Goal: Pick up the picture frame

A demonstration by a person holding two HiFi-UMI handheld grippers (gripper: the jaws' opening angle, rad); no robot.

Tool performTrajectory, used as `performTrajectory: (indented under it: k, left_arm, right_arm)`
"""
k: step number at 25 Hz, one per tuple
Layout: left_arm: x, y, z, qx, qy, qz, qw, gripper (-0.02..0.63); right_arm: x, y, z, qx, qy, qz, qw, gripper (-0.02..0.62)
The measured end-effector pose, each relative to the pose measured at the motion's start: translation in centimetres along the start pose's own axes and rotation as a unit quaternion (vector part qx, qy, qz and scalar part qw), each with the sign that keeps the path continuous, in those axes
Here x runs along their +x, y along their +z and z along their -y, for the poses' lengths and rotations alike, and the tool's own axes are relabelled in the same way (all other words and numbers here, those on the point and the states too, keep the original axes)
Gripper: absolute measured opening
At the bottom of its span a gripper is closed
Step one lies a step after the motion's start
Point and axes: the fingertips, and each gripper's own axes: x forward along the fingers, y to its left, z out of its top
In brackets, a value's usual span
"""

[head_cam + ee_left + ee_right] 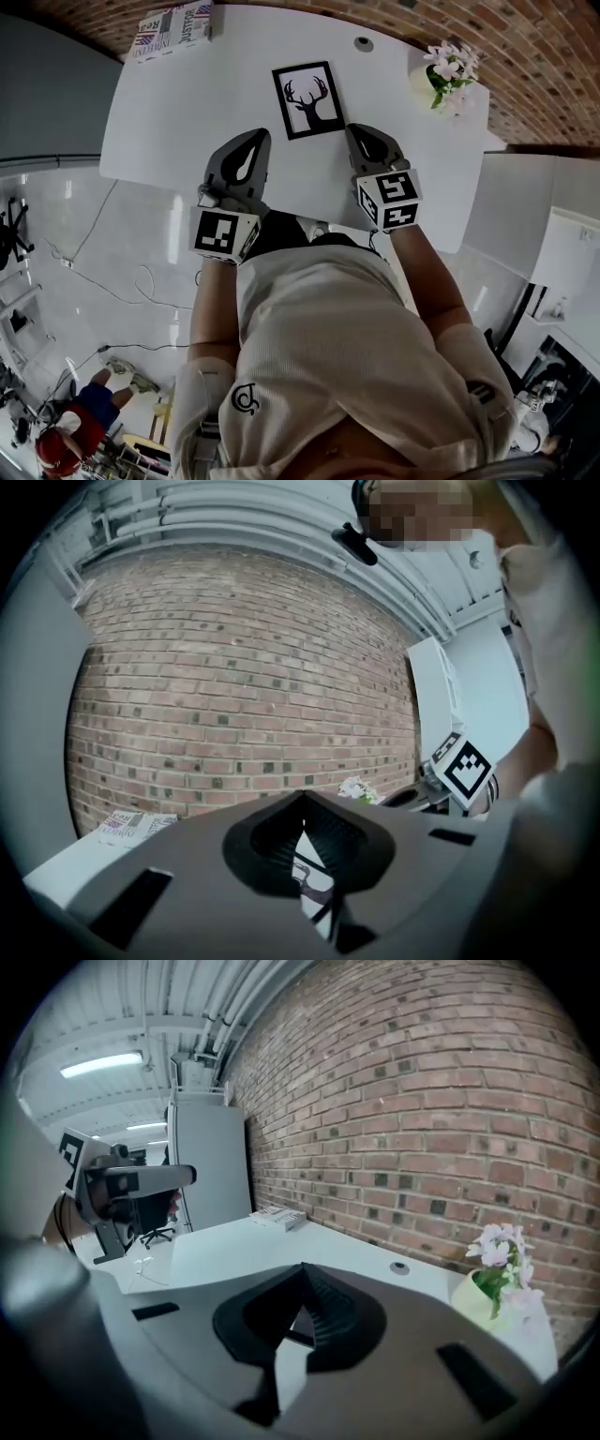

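- Okay, left tool (255, 141): grey plastic, two tapered jaws pressed together to a point, nothing between them. Black ribbed pads (326, 838) show in the left gripper view.
- Right tool (362, 133): same build, jaws also closed and empty, marker cube at the rear.
- Black thin-rimmed rectangular picture frame (308, 99), deer-head silhouette on white: lies flat on the white smooth worktop (178, 131), just ahead of the two tips and between them, slightly skewed, touching neither tool.
- Risk: both tools are closed, so an approach as they stand would only nudge the frame. The jaws need to part first.
- Risk: the frame is low with a thin rim and the worktop looks glossy. A push from one side would likely slide or spin it rather than lift it.
- Risk: the front face may be glazed and slick. A pinch on one edge alone could let it pivot and drop.
- Risk: with the skew, the rim is not square to the jaws, so a corner catch would probably slip.
- Right of the frame, well apart: pale round pot of pink-white flowers (445, 80), looks light, could tip if the right tool swings wide.
- Far left corner: printed magazine stack (175, 28), flat paper, out of the way.
- Small round grey cable grommet (364, 43) beyond the frame; rough red-brown brick wall (525, 56) behind the worktop.
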Motion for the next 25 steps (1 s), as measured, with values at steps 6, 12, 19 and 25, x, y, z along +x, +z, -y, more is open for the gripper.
performTrajectory:
  k: [6, 12, 19, 25]
  left_arm:
    - [4.6, -0.9, -4.5, 0.004, -0.043, 0.005, 0.9991, 0.012]
    - [8.2, -3.8, -7.0, -0.020, -0.080, -0.010, 0.9965, 0.012]
    - [11.4, -5.8, -8.7, -0.038, -0.110, -0.029, 0.9928, 0.012]
    - [13.2, -7.0, -9.2, -0.035, -0.130, -0.042, 0.9900, 0.012]
  right_arm:
    - [6.4, -2.8, 1.9, 0.023, -0.019, -0.069, 0.997, 0.008]
    - [11.1, -6.8, 3.8, 0.054, -0.035, -0.157, 0.985, 0.008]
    - [14.5, -10.9, 6.0, 0.063, -0.053, -0.249, 0.965, 0.078]
    - [15.2, -13.6, 7.8, 0.109, -0.074, -0.309, 0.942, 0.113]
